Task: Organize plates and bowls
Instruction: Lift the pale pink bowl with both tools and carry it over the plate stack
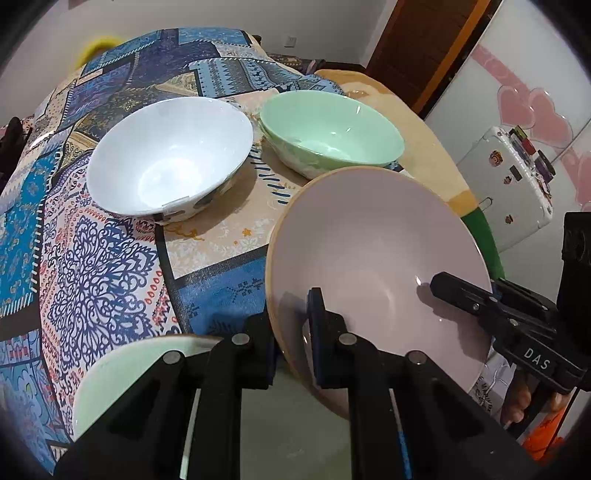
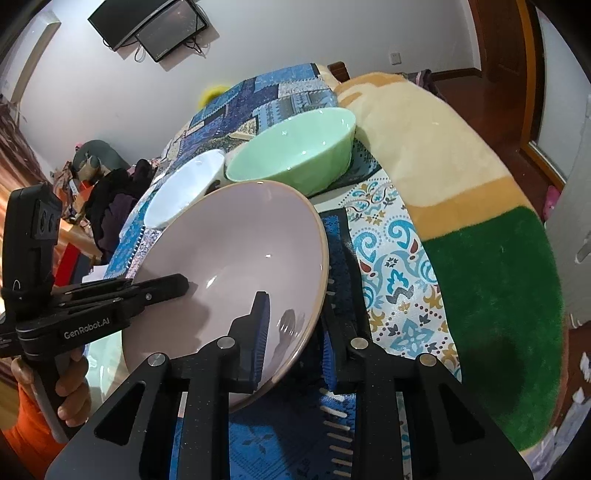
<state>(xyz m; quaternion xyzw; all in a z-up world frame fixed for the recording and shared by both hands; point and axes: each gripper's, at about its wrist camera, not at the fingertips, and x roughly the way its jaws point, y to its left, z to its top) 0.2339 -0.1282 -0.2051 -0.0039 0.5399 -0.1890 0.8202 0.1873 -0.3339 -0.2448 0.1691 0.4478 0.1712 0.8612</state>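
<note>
A wide pale-pink plate point(image 1: 373, 251) with a tan rim is held tilted above the patterned tablecloth point(image 1: 92, 258). My left gripper point(image 1: 290, 314) is shut on its left rim, one finger inside and one outside. My right gripper point(image 2: 295, 317) is shut on the opposite rim point(image 2: 321, 258); in the left wrist view its upper finger point(image 1: 454, 291) lies on the plate's inner face. A pale green plate point(image 1: 122, 373) lies under my left gripper. Farther back stand a white bowl point(image 1: 170, 155) and a green bowl point(image 1: 332, 133), side by side and upright. The left gripper point(image 2: 181, 282) also reaches in from the left in the right wrist view.
A tan and green plush blanket point(image 2: 461, 206) covers the table's right side. A white sticker-covered suitcase point(image 1: 506, 184) stands beyond the table edge. A person's hand point(image 2: 70, 391) holds the left tool. Clothes are piled point(image 2: 114, 206) at the far left, with a monitor point(image 2: 147, 22) on the wall.
</note>
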